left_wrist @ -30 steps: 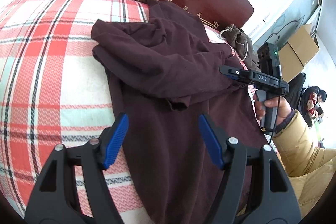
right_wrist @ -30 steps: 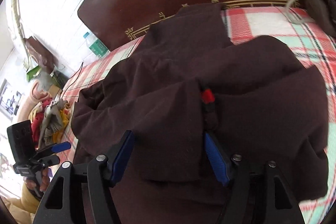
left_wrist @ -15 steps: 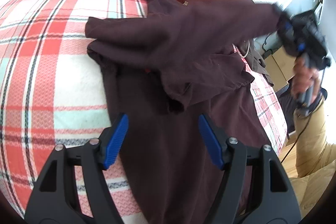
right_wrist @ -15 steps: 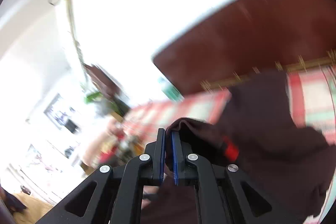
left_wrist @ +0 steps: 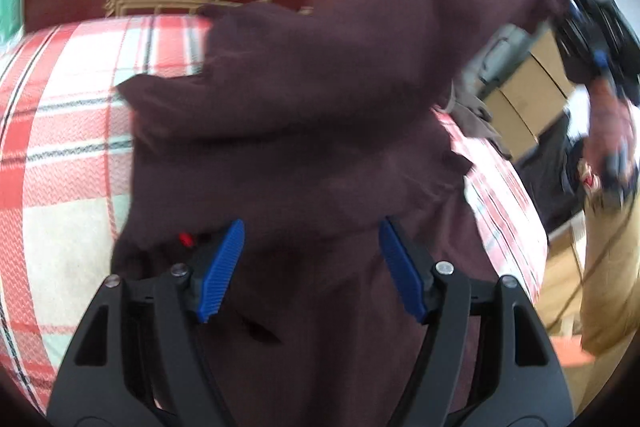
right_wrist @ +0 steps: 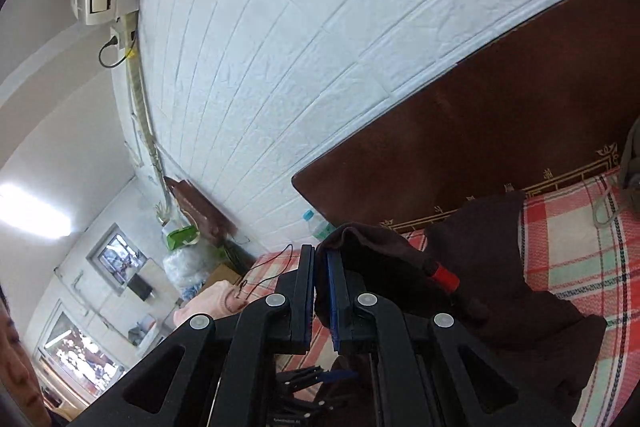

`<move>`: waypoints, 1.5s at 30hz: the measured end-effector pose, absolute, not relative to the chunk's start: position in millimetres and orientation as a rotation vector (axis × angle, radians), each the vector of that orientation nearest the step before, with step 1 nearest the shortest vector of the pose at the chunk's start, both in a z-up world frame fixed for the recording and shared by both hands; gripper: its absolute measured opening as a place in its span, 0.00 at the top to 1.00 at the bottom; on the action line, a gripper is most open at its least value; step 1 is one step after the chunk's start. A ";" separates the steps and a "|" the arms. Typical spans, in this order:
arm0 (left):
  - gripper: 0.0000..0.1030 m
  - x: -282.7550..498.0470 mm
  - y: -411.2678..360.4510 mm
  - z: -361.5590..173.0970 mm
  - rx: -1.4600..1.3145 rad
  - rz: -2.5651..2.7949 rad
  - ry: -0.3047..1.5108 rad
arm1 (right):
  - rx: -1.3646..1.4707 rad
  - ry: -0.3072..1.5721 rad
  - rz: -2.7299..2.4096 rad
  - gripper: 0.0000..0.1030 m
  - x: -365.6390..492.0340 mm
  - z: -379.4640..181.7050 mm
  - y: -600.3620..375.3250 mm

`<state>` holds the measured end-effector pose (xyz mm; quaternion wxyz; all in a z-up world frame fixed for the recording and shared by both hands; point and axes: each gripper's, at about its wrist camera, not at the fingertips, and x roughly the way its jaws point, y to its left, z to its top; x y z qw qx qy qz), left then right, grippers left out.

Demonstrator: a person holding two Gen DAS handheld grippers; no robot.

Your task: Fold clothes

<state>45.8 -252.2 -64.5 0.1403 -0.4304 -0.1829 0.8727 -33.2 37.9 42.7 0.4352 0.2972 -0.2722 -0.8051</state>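
Plaid bedspread (left_wrist: 60,155), dark wood headboard (right_wrist: 500,131), white brick wall (right_wrist: 300,47) behind. Maroon garment (left_wrist: 304,147) is half on the bed, half in the air. Right gripper (right_wrist: 320,291) is pinched tight on one edge near a red tag (right_wrist: 442,273), raised high and angled up toward the wall, fabric draping from it. Left gripper (left_wrist: 312,267) hovers low over the bunched lower part, jaws wide apart, holding nothing. Cloth looks soft, light, limp; it will sag and bunch. Best to take it at hems or corners, not mid-panel.
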 end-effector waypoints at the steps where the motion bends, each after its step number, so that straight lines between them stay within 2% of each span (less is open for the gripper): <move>1: 0.31 49.6 -257.3 -62.8 -1.242 2.536 -0.529 | 0.762 -0.698 -2.010 0.95 -33.8 33.5 43.9; 4: 0.31 60.8 -272.6 -57.8 -1.238 2.581 -0.530 | 0.856 -0.719 -2.025 0.94 -37.6 1.3 60.3; 8: 0.31 75.9 -293.0 -51.1 -1.232 2.641 -0.531 | 1.123 -0.607 -2.082 0.92 -40.9 -72.5 60.8; 9: 0.31 79.6 -298.1 -49.4 -1.231 2.656 -0.532 | 1.198 -0.545 -2.106 0.89 -41.5 -90.1 59.7; 11: 0.31 82.0 -295.9 -40.3 -1.214 2.689 -0.454 | 1.337 -0.340 -2.210 0.74 -40.2 -113.2 56.7; 12: 0.31 81.3 -294.8 -37.3 -1.208 2.692 -0.437 | 1.374 -0.198 -2.282 0.63 -36.7 -116.4 54.2; 15: 0.31 75.1 -294.4 -40.6 -1.217 2.689 -0.429 | 1.299 -0.014 -2.353 0.62 -20.5 -98.9 48.8; 19: 0.31 67.0 -299.8 -57.0 -1.259 2.699 -0.459 | 1.057 0.143 -2.310 0.56 4.9 -48.0 13.2; 22: 0.31 66.0 -303.5 -64.0 -1.274 2.704 -0.482 | 0.916 0.248 -2.136 0.56 15.1 -24.6 -39.1; 24: 0.31 68.1 -304.9 -65.9 -1.277 2.700 -0.490 | 0.888 0.320 -2.013 0.56 13.5 -29.7 -85.5; 29: 0.31 73.5 -308.5 -70.5 -1.285 2.688 -0.509 | 0.910 0.554 -1.832 0.56 -1.6 -63.3 -189.9; 33: 0.31 77.8 -311.3 -74.1 -1.291 2.679 -0.524 | 0.944 0.713 -1.785 0.57 -10.6 -91.1 -236.4; 34: 0.31 78.9 -312.0 -75.1 -1.293 2.676 -0.528 | 0.932 0.777 -1.795 0.65 -10.3 -96.8 -241.9; 35: 0.31 79.9 -312.7 -76.0 -1.295 2.674 -0.531 | 0.939 0.796 -1.799 0.76 -14.7 -100.9 -244.1; 36: 0.31 81.0 -313.4 -76.9 -1.296 2.672 -0.535 | 0.966 0.771 -1.799 0.92 -22.7 -101.8 -242.5; 42: 0.31 81.5 -313.9 -80.0 -1.292 2.648 -0.531 | 1.172 0.313 -1.857 0.94 -100.8 -94.8 -204.9; 45: 0.31 82.3 -318.1 -83.3 -1.298 2.638 -0.562 | 1.219 0.246 -1.867 0.94 -121.3 -96.8 -198.9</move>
